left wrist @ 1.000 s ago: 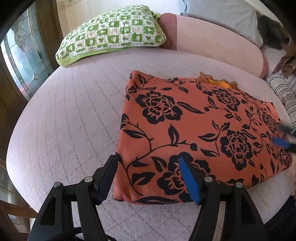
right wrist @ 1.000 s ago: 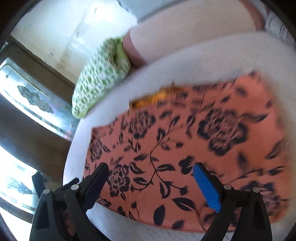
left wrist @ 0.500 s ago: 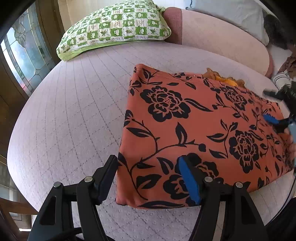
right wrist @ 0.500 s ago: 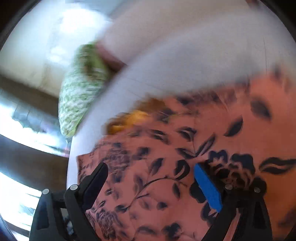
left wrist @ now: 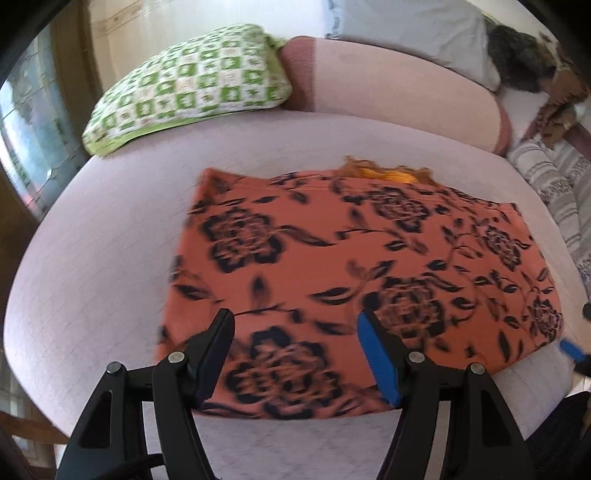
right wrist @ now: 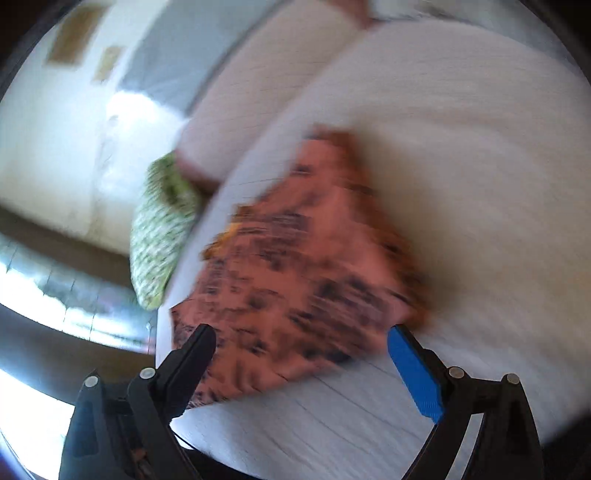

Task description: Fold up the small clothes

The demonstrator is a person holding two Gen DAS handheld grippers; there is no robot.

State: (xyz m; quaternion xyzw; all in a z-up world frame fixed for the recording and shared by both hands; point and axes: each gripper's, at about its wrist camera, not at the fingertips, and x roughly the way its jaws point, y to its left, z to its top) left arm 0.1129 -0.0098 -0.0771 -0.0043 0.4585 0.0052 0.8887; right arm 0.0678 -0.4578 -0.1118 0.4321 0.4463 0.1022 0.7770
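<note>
An orange garment with black flowers [left wrist: 351, 266] lies folded flat as a rectangle on a pale pink bed [left wrist: 110, 258]. A yellow-orange inner layer [left wrist: 391, 173] peeks out at its far edge. My left gripper [left wrist: 295, 332] hovers open above the garment's near edge, nothing between its fingers. In the blurred right wrist view the same garment [right wrist: 306, 266] lies ahead of my right gripper [right wrist: 301, 339], which is open and empty over the garment's near corner. A blue fingertip of the right gripper [left wrist: 572, 350] shows at the right edge of the left wrist view.
A green and white checked pillow [left wrist: 192, 85] lies at the bed's far left. A pink bolster [left wrist: 399, 96] runs along the back under a grey pillow [left wrist: 406, 33]. Striped cloth [left wrist: 554, 184] and brown fabric [left wrist: 554, 114] lie at the right. A stained-glass window [left wrist: 33, 122] is at left.
My left gripper drew back and shifted right along the garment's near edge. My right gripper swung fast off the garment toward its right side and rolled; its view is now blurred.
</note>
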